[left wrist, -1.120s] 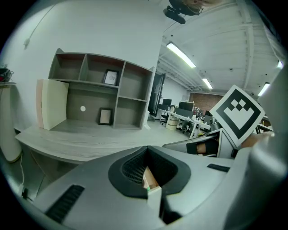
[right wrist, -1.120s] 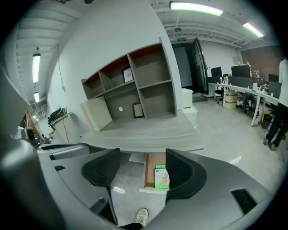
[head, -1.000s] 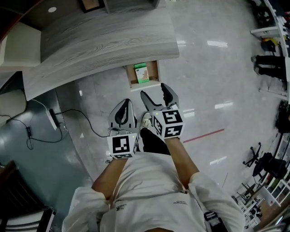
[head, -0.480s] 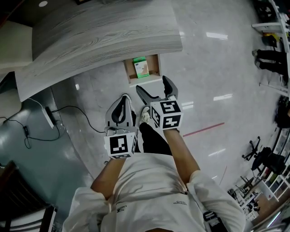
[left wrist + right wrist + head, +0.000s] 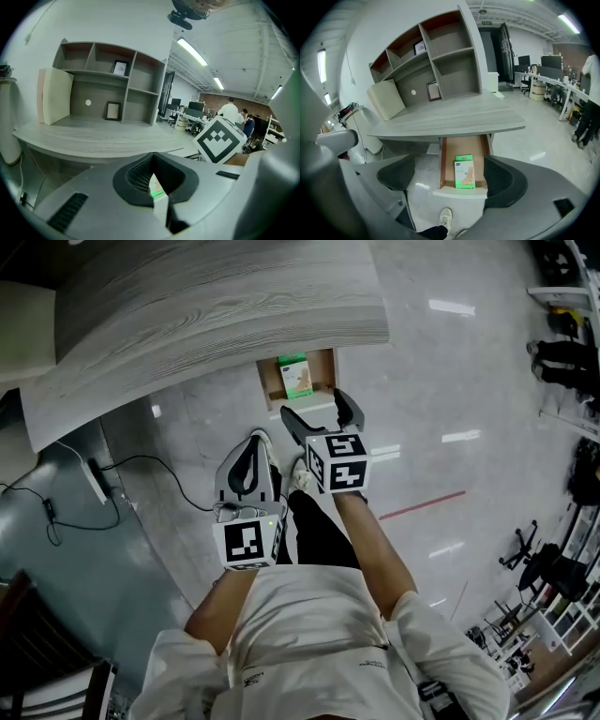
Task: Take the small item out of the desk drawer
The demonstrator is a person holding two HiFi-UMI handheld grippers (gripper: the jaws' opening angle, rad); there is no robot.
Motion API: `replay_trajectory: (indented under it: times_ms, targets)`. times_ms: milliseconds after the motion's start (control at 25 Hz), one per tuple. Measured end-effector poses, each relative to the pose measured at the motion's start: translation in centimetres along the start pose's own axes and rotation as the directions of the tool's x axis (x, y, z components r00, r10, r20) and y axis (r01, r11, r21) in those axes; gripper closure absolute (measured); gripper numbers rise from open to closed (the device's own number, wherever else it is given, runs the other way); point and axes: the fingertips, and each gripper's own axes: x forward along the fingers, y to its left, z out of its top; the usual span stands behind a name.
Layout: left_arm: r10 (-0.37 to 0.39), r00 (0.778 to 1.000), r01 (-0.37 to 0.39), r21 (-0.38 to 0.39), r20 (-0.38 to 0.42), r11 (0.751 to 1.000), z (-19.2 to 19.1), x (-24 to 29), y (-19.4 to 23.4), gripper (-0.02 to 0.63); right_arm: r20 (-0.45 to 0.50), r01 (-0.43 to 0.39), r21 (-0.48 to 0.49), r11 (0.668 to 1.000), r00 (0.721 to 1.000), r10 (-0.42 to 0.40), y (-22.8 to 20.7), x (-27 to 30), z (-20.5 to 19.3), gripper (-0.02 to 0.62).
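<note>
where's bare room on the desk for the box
The desk top is bare across its front, from the cream panel to its right edge; shelf unit crowds the back. In the drawer, the strip behind the green box is free.

The right gripper [image 5: 450,180] had its jaws wide apart with nothing between them. Ahead of the jaws, the path to the open drawer [image 5: 442,161] was clear above bare floor [image 5: 423,178]. The drawer's front panel stood nearest the jaws, and free gaps remained between the box [image 5: 464,171] and both side walls. Beyond the jaws, the desk top [image 5: 454,119] overhung the drawer's rear. A shoe [image 5: 445,218] lay below the jaws.
</note>
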Motion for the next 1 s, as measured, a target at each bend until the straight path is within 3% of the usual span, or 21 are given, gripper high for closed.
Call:
replay_trajectory:
  times_ms: [1000]
  targets:
    - [0.033, 0.998, -0.035, -0.036, -0.050, 0.999, -3.6, 1.3, 2.2, 0.591, -0.116, 0.079, -0.012, 0.997, 0.990, -0.080, -2.9, 8.7, -3.7, 0.155]
